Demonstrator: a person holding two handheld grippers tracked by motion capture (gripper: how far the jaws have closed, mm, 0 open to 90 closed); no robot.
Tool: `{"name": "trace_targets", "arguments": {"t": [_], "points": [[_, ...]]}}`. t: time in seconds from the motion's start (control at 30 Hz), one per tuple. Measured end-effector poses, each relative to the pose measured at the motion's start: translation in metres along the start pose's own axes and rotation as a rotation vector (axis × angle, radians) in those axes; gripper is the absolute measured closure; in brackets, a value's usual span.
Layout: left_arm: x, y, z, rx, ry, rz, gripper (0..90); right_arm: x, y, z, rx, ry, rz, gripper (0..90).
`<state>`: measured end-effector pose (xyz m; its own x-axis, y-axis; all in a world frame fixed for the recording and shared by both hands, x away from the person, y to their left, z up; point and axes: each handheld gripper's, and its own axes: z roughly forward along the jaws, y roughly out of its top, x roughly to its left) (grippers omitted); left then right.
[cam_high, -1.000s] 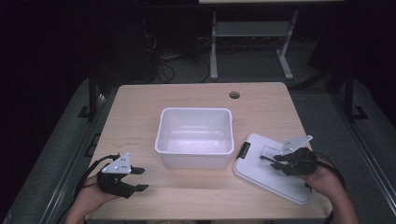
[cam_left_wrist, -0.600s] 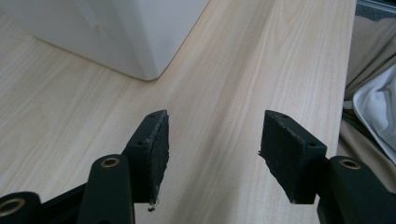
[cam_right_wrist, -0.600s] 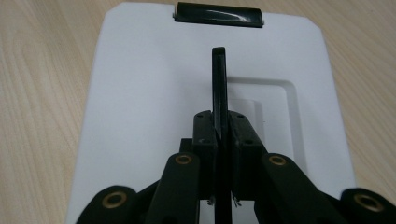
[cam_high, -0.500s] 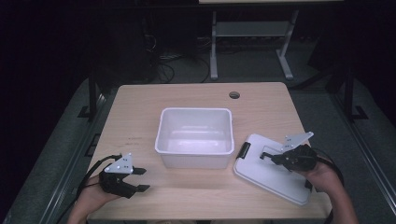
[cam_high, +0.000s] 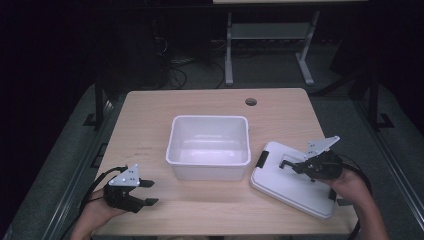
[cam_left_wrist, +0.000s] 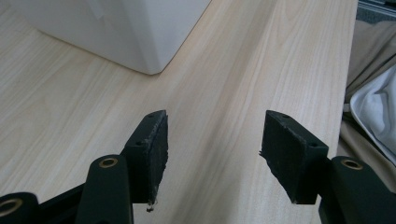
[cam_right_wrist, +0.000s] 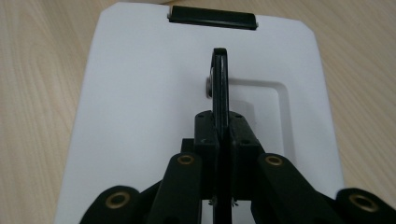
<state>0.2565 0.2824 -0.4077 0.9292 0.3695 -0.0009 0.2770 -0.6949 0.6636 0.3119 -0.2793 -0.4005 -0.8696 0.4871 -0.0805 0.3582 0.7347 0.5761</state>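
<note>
1. The right gripper (cam_right_wrist: 219, 140) is clamped on the thin black handle (cam_right_wrist: 219, 79) of a white lid (cam_high: 292, 182); its jaws have just been closing, and the handle now stands upright between the pads.
2. The lid lies flat on the wooden table (cam_high: 200, 107), just to the right of the white bin (cam_high: 209, 146) and apart from it. A black latch (cam_right_wrist: 212, 17) sits at the lid's edge nearest the bin.
3. The left gripper (cam_left_wrist: 212, 154) rests to the left of the bin, near its front corner, jaws parted with nothing between them.
4. The bin is open and looks empty.
5. The step in hand appears to be the grasp of the lid.
6. The next move likely calls for lifting the lid level, carrying it over the bin, and squaring its edges with the rim before lowering.
</note>
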Motion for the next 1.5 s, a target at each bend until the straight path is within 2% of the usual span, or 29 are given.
{"name": "trace_targets", "arguments": {"t": [0.5,0.83,1.13,1.5], "points": [[0.001,-0.001,-0.002,0.000,0.003,-0.004,39.3,0.000,0.006,-0.023,-0.026,0.025,-0.040,84.0],[0.000,0.000,-0.001,0.010,0.004,-0.004,37.7,0.001,0.008,-0.037,-0.032,0.024,-0.056,84.0],[0.001,0.000,-0.003,-0.001,0.006,-0.005,36.9,0.004,0.009,-0.052,-0.045,0.013,-0.079,84.0],[0.001,-0.002,-0.005,-0.006,0.008,-0.013,36.4,0.003,0.018,-0.067,-0.039,0.013,-0.100,84.0]]}}
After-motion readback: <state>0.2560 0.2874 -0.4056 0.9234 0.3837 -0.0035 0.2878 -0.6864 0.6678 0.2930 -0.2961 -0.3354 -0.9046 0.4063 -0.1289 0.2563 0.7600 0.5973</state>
